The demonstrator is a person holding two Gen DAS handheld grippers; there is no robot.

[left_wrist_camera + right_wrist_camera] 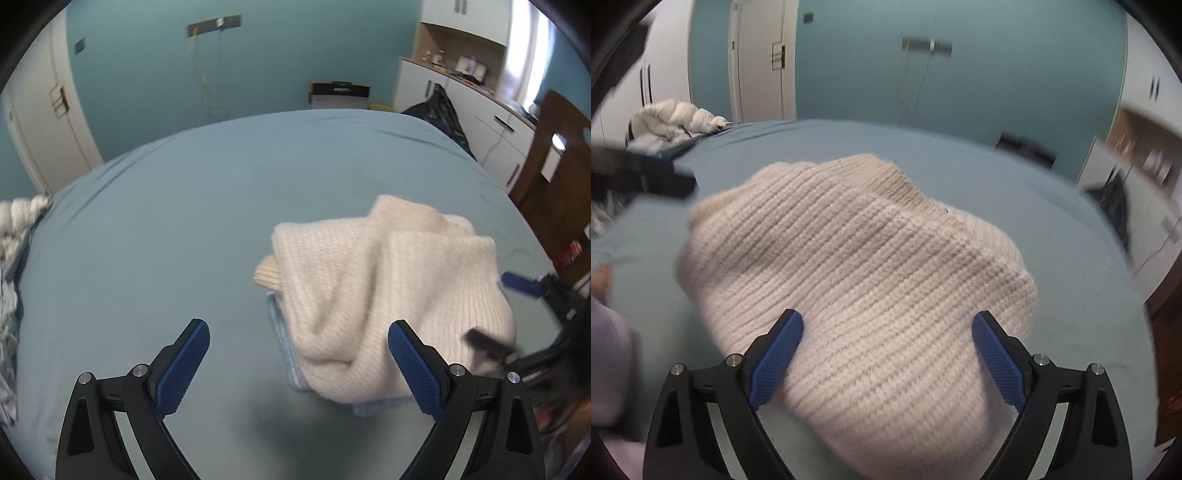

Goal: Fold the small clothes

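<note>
A cream ribbed knit sweater (388, 291) lies bunched on the blue bed sheet (166, 240), partly on top of a folded light blue cloth (291, 373). My left gripper (299, 350) hovers open at the sweater's near left edge, with the cloth and sweater's edge below the gap and nothing pinched. In the right wrist view the sweater (857, 266) fills the middle. My right gripper (888, 332) stands wide open just above it, its blue pads (779, 358) on either side of the knit. The right gripper (504, 314) also shows blurred at the sweater's right edge in the left wrist view.
A white puffy jacket (676, 118) lies at the bed's far left corner. A black bag (439, 110), white cabinets (491, 125) and a wooden chair (554, 173) stand along the right side. A lilac sleeve (605, 350) is at the left edge.
</note>
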